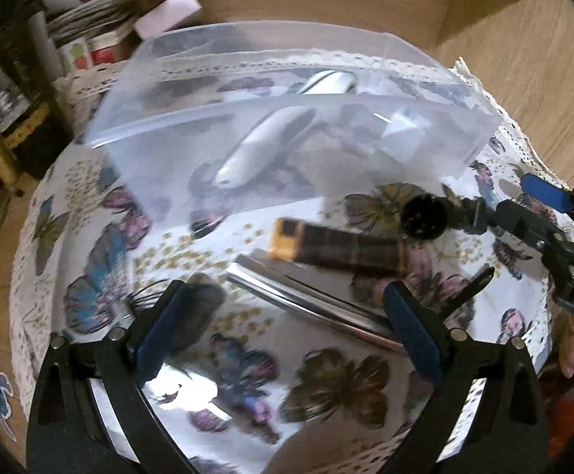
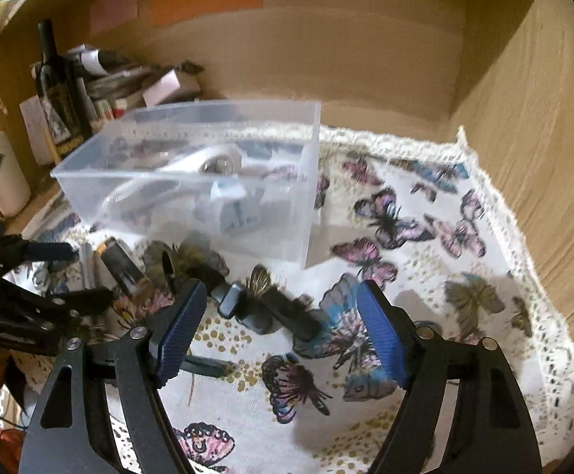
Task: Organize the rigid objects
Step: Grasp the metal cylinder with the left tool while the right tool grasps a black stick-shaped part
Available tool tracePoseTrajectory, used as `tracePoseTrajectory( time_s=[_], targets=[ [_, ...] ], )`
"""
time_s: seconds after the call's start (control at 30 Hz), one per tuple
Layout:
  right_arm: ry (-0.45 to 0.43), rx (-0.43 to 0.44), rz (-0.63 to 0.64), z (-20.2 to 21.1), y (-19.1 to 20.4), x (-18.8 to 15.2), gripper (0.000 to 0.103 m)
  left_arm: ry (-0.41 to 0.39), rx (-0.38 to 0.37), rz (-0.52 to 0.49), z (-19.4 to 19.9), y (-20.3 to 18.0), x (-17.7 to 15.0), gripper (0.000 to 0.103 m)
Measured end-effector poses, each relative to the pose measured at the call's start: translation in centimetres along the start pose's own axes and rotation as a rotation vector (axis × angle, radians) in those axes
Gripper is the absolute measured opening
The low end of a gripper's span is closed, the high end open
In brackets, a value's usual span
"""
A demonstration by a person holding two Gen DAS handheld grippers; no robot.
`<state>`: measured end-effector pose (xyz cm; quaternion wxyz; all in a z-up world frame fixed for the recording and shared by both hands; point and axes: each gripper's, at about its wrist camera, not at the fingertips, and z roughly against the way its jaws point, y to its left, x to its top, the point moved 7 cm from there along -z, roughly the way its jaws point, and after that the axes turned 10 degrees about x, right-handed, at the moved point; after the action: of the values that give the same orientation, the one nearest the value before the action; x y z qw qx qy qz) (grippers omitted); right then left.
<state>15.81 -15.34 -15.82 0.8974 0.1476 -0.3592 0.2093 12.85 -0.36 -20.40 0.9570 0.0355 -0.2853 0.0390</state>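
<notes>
We hold our left gripper (image 1: 287,324) low over a butterfly-print cloth (image 1: 326,375), its blue-padded jaws wide apart with nothing between them; through the gap we see a shiny metal bar (image 1: 306,300) lying slantwise on the cloth, and just beyond it, touching or nearly so, a dark cylindrical lighter-like object with an orange end (image 1: 334,245). To the right of that sits a round black piece (image 1: 424,217), blurred so that we cannot tell exactly what it is. Farther off stands a clear plastic bin (image 1: 287,118), resting on the cloth, and inside it we make out a white elongated object (image 1: 263,146) and another pale rounded item behind it. Our right gripper (image 2: 283,331) hovers over the cloth to the right of the left one, jaws likewise spread and empty; in its view a dark blocky object (image 2: 287,312) lies on the cloth between and just beyond the pads (image 2: 381,335), though motion blur keeps us from naming it. From this side the bin (image 2: 310,197) stands far left of centre, holding the white pieces and a small pale blue-and-white item (image 2: 235,205). At the far left, off the cloth, a dark bottle (image 2: 55,91) stands upright beside a stack of papers and boxes (image 2: 128,83), against the wooden wall (image 2: 366,59) that encloses the surface at the back and right.
</notes>
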Motion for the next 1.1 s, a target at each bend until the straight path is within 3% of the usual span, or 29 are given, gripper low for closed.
tracePoseTrajectory(
  time_s=[0.23, 0.4, 0.47, 0.6, 0.77, 1.0, 1.03, 1.1],
  targets=[
    [0.044, 0.006, -0.002, -1.3, 0.2, -0.7, 0.074, -0.010, 0.019, 0.025, 1.2, 3.2, -1.7, 0.087],
    [0.048, 0.041, 0.007, -1.3, 1.0, -0.5, 0.051, -0.027, 0.015, 0.030, 1.7, 3.9, -2.2, 0.066],
    [0.053, 0.050, 0.019, -1.6, 1.5, -0.4, 0.043, -0.034, -0.005, 0.030, 1.9, 3.8, -2.3, 0.053],
    [0.079, 0.074, 0.049, -2.5, 2.4, -0.5, 0.028, -0.049, -0.036, 0.025, 1.9, 3.2, -2.1, 0.041],
    [0.090, 0.087, 0.063, -2.4, 3.1, -0.8, 0.026, -0.060, -0.088, 0.014, 1.7, 1.6, -1.0, 0.027],
    [0.106, 0.147, 0.036, -1.3, 3.5, -1.3, 0.026, -0.072, -0.119, -0.043, 1.9, -0.3, 0.2, 0.023],
    [0.100, 0.138, 0.043, -1.2, 3.5, -1.2, 0.026, -0.067, -0.123, -0.043, 2.0, -0.4, 0.1, 0.027],
    [0.097, 0.126, 0.057, -1.1, 3.6, -1.1, 0.026, -0.061, -0.107, -0.048, 2.3, -0.4, -0.2, 0.048]
  ],
)
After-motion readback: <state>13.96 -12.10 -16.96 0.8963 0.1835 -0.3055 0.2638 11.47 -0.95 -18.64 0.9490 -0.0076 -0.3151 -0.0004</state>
